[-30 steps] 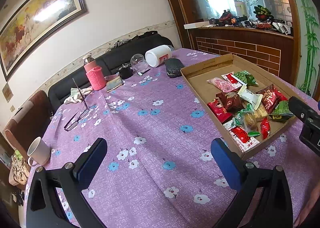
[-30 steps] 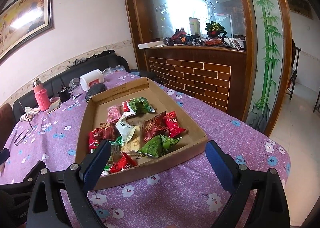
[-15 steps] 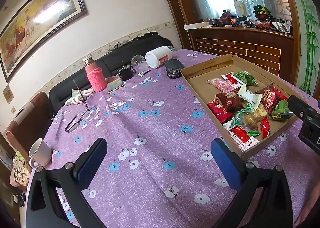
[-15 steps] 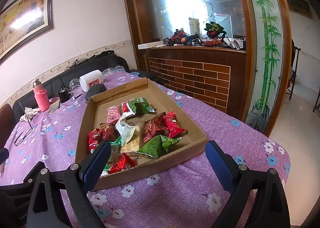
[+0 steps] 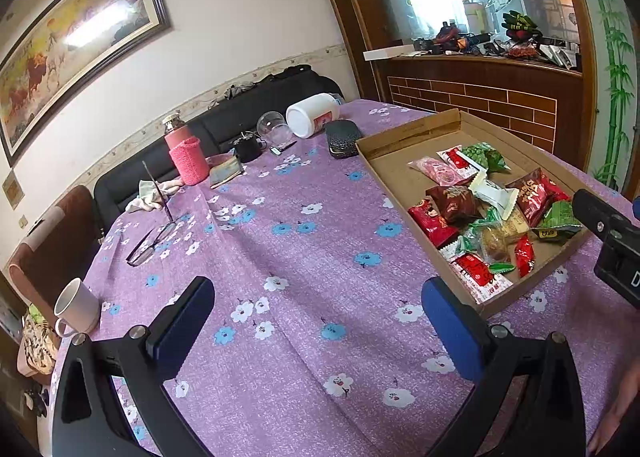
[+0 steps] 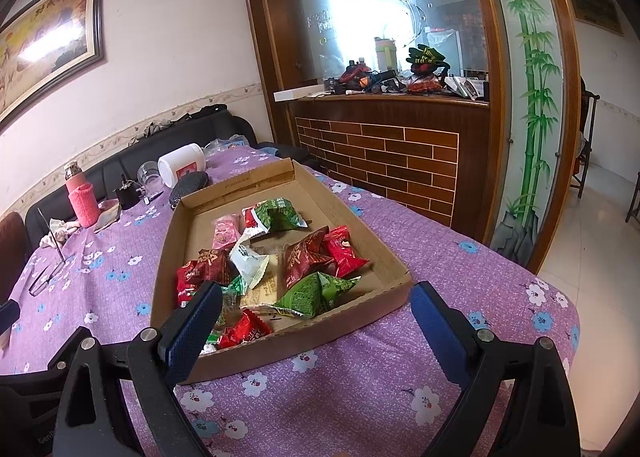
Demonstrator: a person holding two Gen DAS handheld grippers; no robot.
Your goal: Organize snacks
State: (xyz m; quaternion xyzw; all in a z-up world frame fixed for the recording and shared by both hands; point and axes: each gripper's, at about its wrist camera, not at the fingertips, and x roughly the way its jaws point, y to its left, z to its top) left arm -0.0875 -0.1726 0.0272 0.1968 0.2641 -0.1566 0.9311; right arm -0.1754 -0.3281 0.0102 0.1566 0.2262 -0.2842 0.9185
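A shallow cardboard tray (image 6: 360,217) (image 5: 400,129) lies on the purple flowered tablecloth and holds several wrapped snacks. Among them are a dark red packet (image 6: 304,257) (image 5: 454,199), a green triangular packet (image 6: 316,291) (image 5: 560,217), a white packet (image 6: 250,259) (image 5: 490,191) and a pink packet (image 6: 225,231) (image 5: 438,171). My right gripper (image 6: 316,321) hangs open just over the tray's near edge, nothing between its blue pads. My left gripper (image 5: 318,311) is open too, above bare cloth left of the tray.
At the table's far end stand a pink sleeved bottle (image 5: 185,155), a white jar on its side (image 5: 314,113), a clear cup (image 5: 272,127) and a black case (image 5: 343,137). Glasses (image 5: 150,243) and a white mug (image 5: 78,307) sit left. A brick-faced counter (image 6: 392,149) rises behind.
Both views have shifted only slightly; both grippers stay open and the snacks lie as before.
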